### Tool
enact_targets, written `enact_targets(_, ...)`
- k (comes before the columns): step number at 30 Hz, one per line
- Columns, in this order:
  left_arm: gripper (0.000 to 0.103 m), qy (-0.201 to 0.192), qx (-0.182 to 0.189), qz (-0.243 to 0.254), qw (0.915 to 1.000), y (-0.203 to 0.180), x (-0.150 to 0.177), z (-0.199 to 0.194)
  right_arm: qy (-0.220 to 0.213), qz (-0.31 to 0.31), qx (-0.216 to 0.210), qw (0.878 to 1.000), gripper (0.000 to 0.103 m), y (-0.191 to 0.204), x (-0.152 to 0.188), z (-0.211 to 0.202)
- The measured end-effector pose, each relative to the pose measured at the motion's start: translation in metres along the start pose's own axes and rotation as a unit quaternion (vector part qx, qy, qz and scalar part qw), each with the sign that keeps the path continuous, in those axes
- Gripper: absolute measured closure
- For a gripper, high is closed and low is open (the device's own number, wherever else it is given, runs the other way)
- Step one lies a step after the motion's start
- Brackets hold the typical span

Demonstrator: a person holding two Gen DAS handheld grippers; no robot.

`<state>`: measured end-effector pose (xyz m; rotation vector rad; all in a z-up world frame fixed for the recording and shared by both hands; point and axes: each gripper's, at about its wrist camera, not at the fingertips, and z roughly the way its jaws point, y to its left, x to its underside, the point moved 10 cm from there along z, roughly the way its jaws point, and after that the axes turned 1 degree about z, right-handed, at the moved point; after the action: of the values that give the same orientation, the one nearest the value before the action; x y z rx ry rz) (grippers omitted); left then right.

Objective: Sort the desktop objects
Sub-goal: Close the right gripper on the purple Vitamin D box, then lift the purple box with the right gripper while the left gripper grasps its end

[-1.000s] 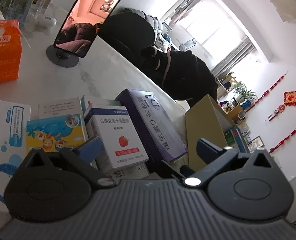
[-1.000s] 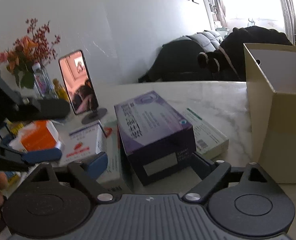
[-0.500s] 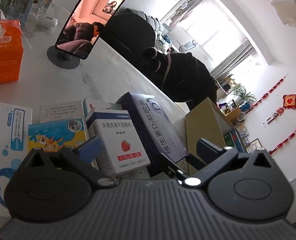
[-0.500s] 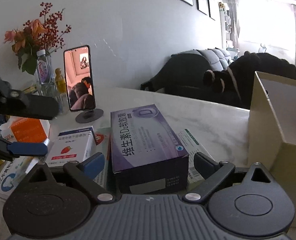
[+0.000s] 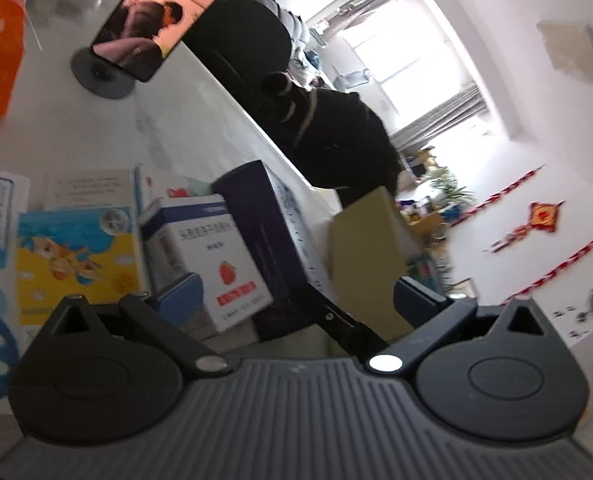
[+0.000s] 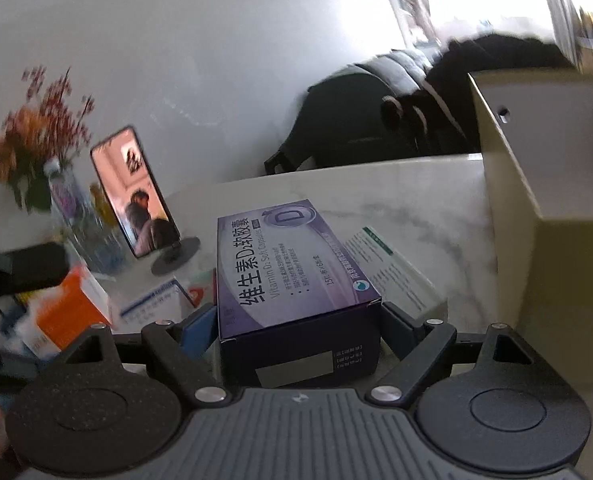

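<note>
Purple and glossy, the vitamin D box (image 6: 292, 264) lies on the marble table (image 6: 416, 192) between the fingers of our right gripper (image 6: 296, 328), whose jaws are closing on its near end; whether the pads already press its sides we cannot tell. To its right, bare marble runs to the tan cardboard box (image 6: 536, 272), whose wall closes that side. A green-and-white packet (image 6: 392, 276) lies just beside the purple box. Our left gripper (image 5: 296, 300) stands wide with nothing held, facing the strawberry box (image 5: 224, 268) (crowded by a cartoon-printed box (image 5: 72, 256)). A phone on a stand (image 6: 144, 200) and an orange tissue box (image 6: 68, 308) sit farther left. The flowers (image 6: 36, 136) are blurred.
</note>
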<state>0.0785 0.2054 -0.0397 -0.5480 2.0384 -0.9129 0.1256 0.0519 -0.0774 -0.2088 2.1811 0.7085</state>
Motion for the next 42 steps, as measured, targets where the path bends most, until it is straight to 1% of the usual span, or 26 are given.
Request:
enact_targets(2,0.000,-0.003,0.000,0.005,1.0000,-0.003,-0.001,0.001,0.007,0.037,-0.017,0.999,0.016,-0.004,0.001,-0.003)
enact_targets(5,0.000,-0.004,-0.002,0.017,0.9998,-0.010,-0.002,0.004,0.011,0.081,-0.029,0.996,0.016,-0.012,0.002,-0.008)
enact_targets(11,0.000,0.027,0.017,0.019,0.9993,-0.019,0.003,0.026,0.023,0.169,-0.068,0.983,0.017,-0.027,0.007,-0.016)
enact_targets(15,0.000,0.035,0.012,0.024,0.9990,-0.020,0.007,0.038,0.021,0.197,-0.083,0.977,0.017,-0.032,0.008,-0.023)
enact_targets(21,0.000,0.032,0.004,0.031,0.9990,-0.022,0.008,0.037,0.014,0.223,-0.094,0.970,0.017,-0.040,0.006,-0.033)
enact_targets(23,0.000,0.035,0.005,0.033,0.9988,-0.024,0.010,0.038,0.021,0.240,-0.103,0.965,0.017,-0.042,0.008,-0.033)
enact_targets(27,0.000,0.043,0.007,0.037,0.9984,-0.027,0.011,0.043,0.039,0.281,-0.132,0.950,0.018,-0.046,0.013,-0.030)
enact_targets(29,0.000,0.048,0.006,0.038,0.9981,-0.030,0.010,0.048,0.044,0.291,-0.137,0.946,0.018,-0.047,0.013,-0.029)
enact_targets(31,0.000,0.050,-0.005,0.045,0.9977,-0.031,0.008,0.055,0.047,0.297,-0.140,0.943,0.018,-0.048,0.014,-0.030)
enact_targets(34,0.000,0.064,-0.040,0.073,0.9945,-0.035,0.007,0.069,0.048,0.301,-0.143,0.942,0.019,-0.048,0.013,-0.031)
enact_targets(36,0.000,0.076,-0.067,0.094,0.9904,-0.038,0.006,0.077,0.047,0.298,-0.141,0.943,0.019,-0.047,0.012,-0.031)
enact_targets(38,0.000,0.087,-0.093,0.120,0.9845,-0.040,0.008,0.085,0.045,0.294,-0.138,0.945,0.019,-0.045,0.012,-0.032)
enact_targets(42,0.001,0.095,-0.126,0.155,0.9754,-0.040,0.011,0.095,0.044,0.291,-0.137,0.946,0.019,-0.046,0.012,-0.032)
